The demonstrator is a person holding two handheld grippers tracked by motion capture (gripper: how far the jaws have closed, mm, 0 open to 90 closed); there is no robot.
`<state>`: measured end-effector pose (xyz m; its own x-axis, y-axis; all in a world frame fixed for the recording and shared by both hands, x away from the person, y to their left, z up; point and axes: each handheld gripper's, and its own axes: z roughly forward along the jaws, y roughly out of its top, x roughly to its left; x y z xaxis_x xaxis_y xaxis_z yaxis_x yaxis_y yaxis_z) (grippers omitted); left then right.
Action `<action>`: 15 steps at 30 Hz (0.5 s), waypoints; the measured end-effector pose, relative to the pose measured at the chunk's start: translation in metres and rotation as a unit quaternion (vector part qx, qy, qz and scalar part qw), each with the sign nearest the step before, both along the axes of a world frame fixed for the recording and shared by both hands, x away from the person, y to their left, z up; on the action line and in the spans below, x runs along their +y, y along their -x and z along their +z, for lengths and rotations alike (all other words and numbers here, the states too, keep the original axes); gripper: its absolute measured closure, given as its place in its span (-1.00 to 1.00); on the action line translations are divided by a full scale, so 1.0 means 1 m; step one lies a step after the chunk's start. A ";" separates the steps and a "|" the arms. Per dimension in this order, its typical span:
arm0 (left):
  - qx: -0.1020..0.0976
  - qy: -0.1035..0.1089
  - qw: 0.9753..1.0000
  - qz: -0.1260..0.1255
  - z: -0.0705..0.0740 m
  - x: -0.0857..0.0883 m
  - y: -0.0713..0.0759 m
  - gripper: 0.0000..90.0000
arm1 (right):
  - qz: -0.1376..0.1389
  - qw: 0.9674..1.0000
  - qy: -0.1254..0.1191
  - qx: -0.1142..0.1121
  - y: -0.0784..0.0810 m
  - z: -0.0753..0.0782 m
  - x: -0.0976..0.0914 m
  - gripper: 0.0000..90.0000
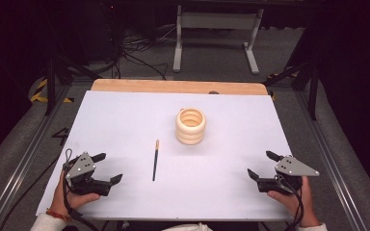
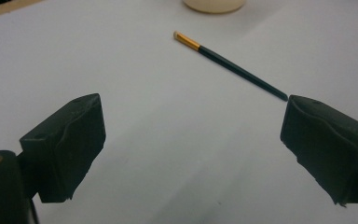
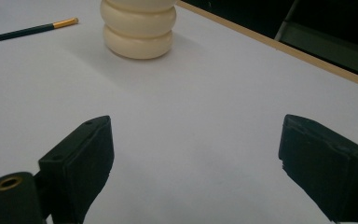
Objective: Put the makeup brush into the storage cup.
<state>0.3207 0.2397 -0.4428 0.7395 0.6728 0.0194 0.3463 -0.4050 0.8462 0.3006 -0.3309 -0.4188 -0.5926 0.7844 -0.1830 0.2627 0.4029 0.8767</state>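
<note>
Pencil [image 1: 155,160] lies flat on the counter [image 1: 125,110], near the cup [image 1: 191,126]; left gripper [image 1: 107,168] and right gripper [image 1: 260,165] flank it, jaws wide, holding nothing.

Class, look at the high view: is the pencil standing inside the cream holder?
No, the pencil lies flat on the white table, apart from the holder.

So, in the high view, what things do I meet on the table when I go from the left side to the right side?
Left gripper, open → dark pencil lying on the white sheet → cream ribbed holder standing upright → right gripper, open.
</note>
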 end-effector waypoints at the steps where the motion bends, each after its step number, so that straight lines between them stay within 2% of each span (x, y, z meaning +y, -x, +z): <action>1: 0.000 0.000 1.000 0.000 0.000 0.000 0.000 -0.82 | 0.000 1.000 0.001 0.000 0.000 0.000 0.000 -0.75; 2: 0.027 0.003 1.000 0.003 -0.003 -0.003 -0.003 -0.83 | 0.000 1.000 0.003 0.001 -0.001 -0.001 0.000 -0.75; 3: 0.033 -0.005 0.999 0.008 -0.004 -0.004 -0.005 -0.81 | 0.000 1.000 0.003 0.002 -0.001 -0.001 0.000 -0.75; 8: 0.048 -0.026 0.998 0.009 -0.004 -0.009 -0.007 -0.76 | 0.002 1.000 0.006 0.001 -0.002 0.000 0.002 -0.75; 11: 0.058 -0.023 0.998 0.005 -0.003 -0.013 -0.008 -0.76 | 0.006 1.000 0.011 0.004 -0.002 -0.002 0.005 -0.75; 14: 0.062 -0.037 0.997 0.008 0.001 -0.017 -0.011 -0.75 | 0.007 1.000 0.016 0.009 -0.002 -0.003 0.008 -0.75; 15: 0.070 -0.034 0.997 0.007 0.002 -0.019 -0.013 -0.76 | 0.008 1.000 0.016 0.009 -0.002 -0.003 0.008 -0.75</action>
